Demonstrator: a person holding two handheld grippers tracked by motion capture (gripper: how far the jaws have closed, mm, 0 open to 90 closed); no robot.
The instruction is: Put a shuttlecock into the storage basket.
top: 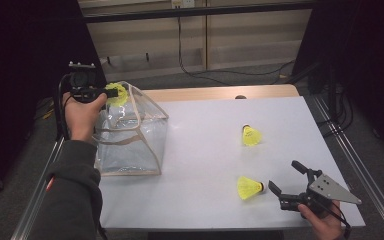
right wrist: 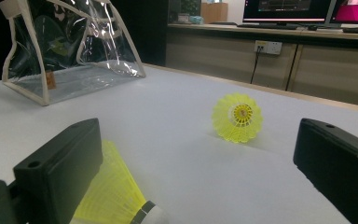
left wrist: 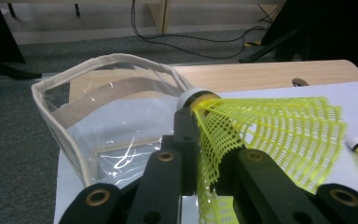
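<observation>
High view shows your left gripper (top: 109,92) clamped on a yellow shuttlecock (top: 117,94) just above the mouth of the clear bag (top: 130,145), so lower it well inside the rim before you release, while your right gripper (top: 286,176) waits wide open.

Bag (top: 130,132) on table (top: 205,150) at left; held shuttlecock (top: 116,93) above its far-left rim. Two shuttlecocks right: one far (top: 251,135), one near (top: 250,187).
</observation>
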